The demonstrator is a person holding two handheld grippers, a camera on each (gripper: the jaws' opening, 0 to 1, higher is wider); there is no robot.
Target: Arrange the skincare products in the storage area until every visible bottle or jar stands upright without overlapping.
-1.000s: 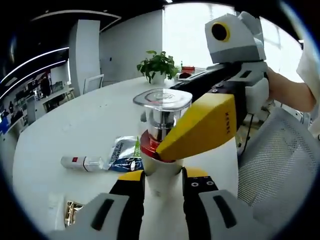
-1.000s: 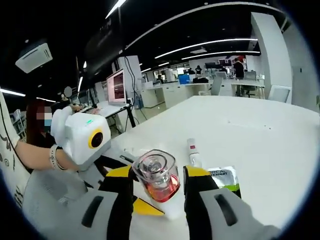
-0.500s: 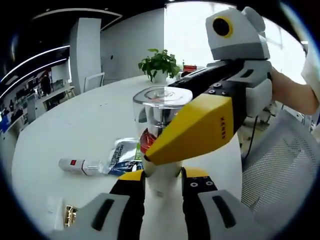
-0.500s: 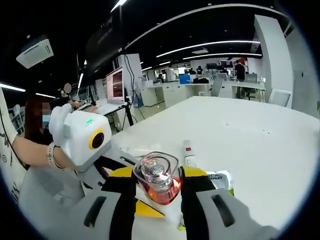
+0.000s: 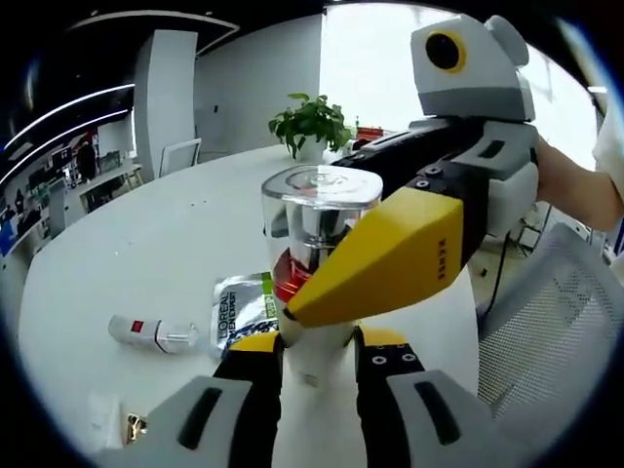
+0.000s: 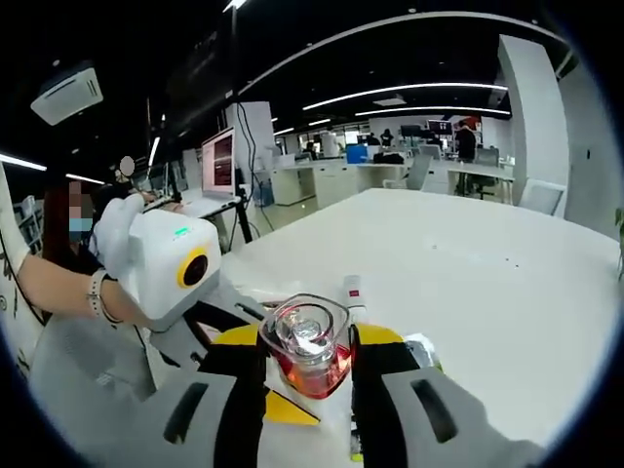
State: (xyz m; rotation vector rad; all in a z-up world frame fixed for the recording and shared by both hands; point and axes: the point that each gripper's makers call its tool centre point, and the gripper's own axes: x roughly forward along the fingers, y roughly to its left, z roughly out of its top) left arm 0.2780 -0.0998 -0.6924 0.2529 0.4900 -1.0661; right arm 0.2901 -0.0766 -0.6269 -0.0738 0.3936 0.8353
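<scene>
In the left gripper view, the left gripper (image 5: 317, 359) has its jaws closed on the white lower body of a bottle (image 5: 314, 255), which stands upright at the centre of the view. The bottle has a clear, rounded-square cap over a shiny metal collar and a red band. The right gripper (image 5: 390, 255) reaches in from 3 o'clock, its smooth yellow jaw lying across the red band. Compared with a second ago, the sachet (image 5: 242, 307) and the small tube (image 5: 144, 332) sit lower and further toward 8 o'clock; the whole scene has shifted with them, so the camera moved and not the things. Both lie flat on the glossy white desk (image 5: 146, 244). A leafy potted plant (image 5: 310, 125) stands at 12 o'clock.

In the right gripper view, the right gripper (image 6: 307, 366) is closed tight on the bottle (image 6: 308, 343) just under its transparent cap, a grip tighter than a second ago. The tube (image 6: 353, 292) lies beyond at 12 o'clock. I judge the bottle secure and ready to be stood on the desk, with the tube still to be righted.
</scene>
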